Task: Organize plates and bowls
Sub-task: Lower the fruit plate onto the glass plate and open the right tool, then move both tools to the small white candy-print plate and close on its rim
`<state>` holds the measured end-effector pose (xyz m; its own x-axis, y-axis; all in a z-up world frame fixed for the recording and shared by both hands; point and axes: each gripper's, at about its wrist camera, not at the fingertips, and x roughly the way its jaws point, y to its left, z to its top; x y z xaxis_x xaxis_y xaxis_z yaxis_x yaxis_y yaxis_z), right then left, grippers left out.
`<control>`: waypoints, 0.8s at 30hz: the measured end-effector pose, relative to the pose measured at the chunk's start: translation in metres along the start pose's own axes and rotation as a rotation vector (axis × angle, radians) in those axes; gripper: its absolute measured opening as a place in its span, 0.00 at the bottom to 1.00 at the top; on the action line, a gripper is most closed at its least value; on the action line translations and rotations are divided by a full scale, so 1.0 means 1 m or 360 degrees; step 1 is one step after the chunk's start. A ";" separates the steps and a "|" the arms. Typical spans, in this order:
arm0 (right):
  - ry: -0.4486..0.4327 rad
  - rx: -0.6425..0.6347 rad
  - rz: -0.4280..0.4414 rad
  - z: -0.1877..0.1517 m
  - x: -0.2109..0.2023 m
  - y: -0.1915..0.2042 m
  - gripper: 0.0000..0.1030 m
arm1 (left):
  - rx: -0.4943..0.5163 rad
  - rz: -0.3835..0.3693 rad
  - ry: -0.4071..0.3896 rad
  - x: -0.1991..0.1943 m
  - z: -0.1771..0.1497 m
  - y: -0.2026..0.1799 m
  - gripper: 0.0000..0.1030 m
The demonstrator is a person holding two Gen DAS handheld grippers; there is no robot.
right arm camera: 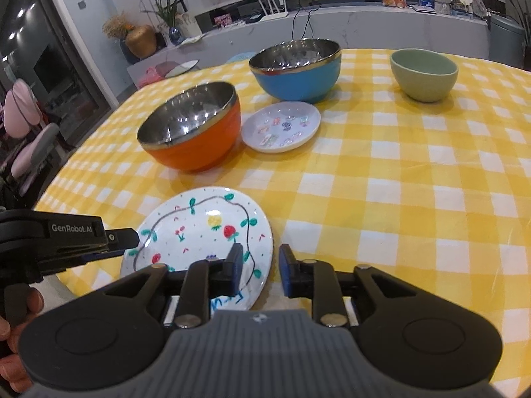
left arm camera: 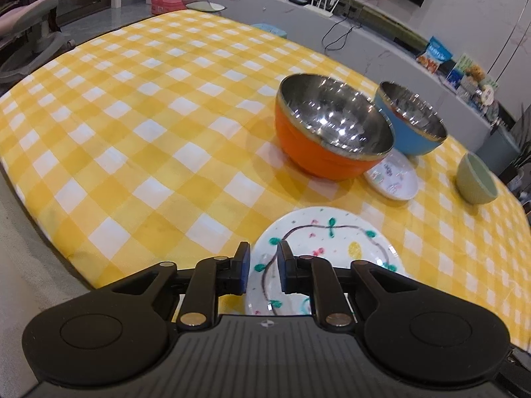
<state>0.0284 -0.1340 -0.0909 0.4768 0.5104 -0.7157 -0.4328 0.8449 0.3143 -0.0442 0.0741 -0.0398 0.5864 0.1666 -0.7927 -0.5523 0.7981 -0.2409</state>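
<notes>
A large painted white plate [right arm camera: 199, 232] lies at the near edge of the table; it also shows in the left wrist view [left arm camera: 328, 242]. My left gripper [left arm camera: 264, 267] is partly open, its jaws either side of the plate's left rim; from the right wrist view it [right arm camera: 131, 242] reaches that rim. My right gripper [right arm camera: 258, 265] is open and empty over the plate's right rim. Farther back stand an orange steel-lined bowl [right arm camera: 195, 132] [left arm camera: 332, 132], a blue bowl [right arm camera: 297, 66] [left arm camera: 411, 122], a small patterned plate [right arm camera: 282, 126] [left arm camera: 395, 175] and a green bowl [right arm camera: 423, 73] [left arm camera: 476, 179].
The yellow checked tablecloth [right arm camera: 398, 199] [left arm camera: 132, 116] covers the table. A low cabinet with a router [right arm camera: 273, 8], snack bags and plants runs behind it. Chairs [left arm camera: 30, 26] stand at the left.
</notes>
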 end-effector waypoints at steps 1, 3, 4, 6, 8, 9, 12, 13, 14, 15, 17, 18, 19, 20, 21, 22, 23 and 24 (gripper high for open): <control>-0.0013 0.0014 -0.0002 0.000 -0.002 -0.001 0.28 | 0.0001 -0.0013 -0.0016 -0.002 0.001 -0.001 0.21; -0.0031 0.0048 -0.0016 0.002 -0.005 -0.006 0.28 | 0.0006 -0.0048 -0.0042 -0.007 0.003 -0.004 0.22; -0.0040 0.0070 -0.0021 0.002 -0.006 -0.008 0.29 | 0.0015 -0.0076 -0.0056 -0.009 0.005 -0.007 0.22; -0.0063 0.0124 -0.0047 0.005 -0.009 -0.016 0.29 | 0.0045 -0.0136 -0.0073 -0.012 0.009 -0.015 0.22; -0.0094 0.0169 -0.0077 0.008 -0.012 -0.024 0.29 | 0.0088 -0.0212 -0.0095 -0.015 0.011 -0.027 0.22; -0.0115 0.0188 -0.0093 0.011 -0.013 -0.028 0.29 | 0.0111 -0.0251 -0.0111 -0.016 0.012 -0.033 0.22; -0.0192 0.0228 -0.0146 0.016 -0.018 -0.039 0.29 | 0.0177 -0.0388 -0.0162 -0.017 0.015 -0.052 0.22; -0.0218 0.0246 -0.0156 0.018 -0.019 -0.043 0.29 | 0.0194 -0.0438 -0.0177 -0.016 0.015 -0.057 0.22; -0.0239 0.0268 -0.0161 0.020 -0.019 -0.047 0.29 | 0.0210 -0.0482 -0.0189 -0.015 0.016 -0.062 0.22; -0.0264 0.0291 -0.0162 0.021 -0.020 -0.051 0.29 | 0.0229 -0.0522 -0.0203 -0.013 0.017 -0.068 0.22; -0.0313 0.0325 -0.0166 0.025 -0.020 -0.057 0.29 | 0.0257 -0.0557 -0.0223 -0.009 0.018 -0.075 0.22; -0.0332 0.0340 -0.0162 0.027 -0.019 -0.060 0.30 | 0.0265 -0.0567 -0.0226 -0.005 0.020 -0.079 0.22; -0.0348 0.0354 -0.0149 0.031 -0.017 -0.062 0.30 | 0.0271 -0.0583 -0.0227 0.000 0.022 -0.082 0.22; -0.0356 0.0366 -0.0136 0.034 -0.015 -0.064 0.30 | 0.0274 -0.0586 -0.0226 0.004 0.024 -0.085 0.22; -0.0364 0.0381 -0.0123 0.037 -0.012 -0.066 0.30 | 0.0275 -0.0575 -0.0220 0.009 0.025 -0.088 0.22; -0.0372 0.0394 -0.0103 0.039 -0.008 -0.067 0.30 | 0.0272 -0.0563 -0.0213 0.014 0.025 -0.088 0.22; -0.0375 0.0400 -0.0086 0.041 -0.005 -0.067 0.30 | 0.0268 -0.0549 -0.0206 0.019 0.026 -0.089 0.22; -0.0375 0.0401 -0.0078 0.043 -0.002 -0.067 0.30 | 0.0262 -0.0526 -0.0192 0.025 0.027 -0.090 0.22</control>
<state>0.0892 -0.1851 -0.0843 0.6686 0.4664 -0.5792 -0.2166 0.8672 0.4484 0.0360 0.0220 -0.0234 0.7876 -0.0561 -0.6137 -0.2251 0.9008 -0.3713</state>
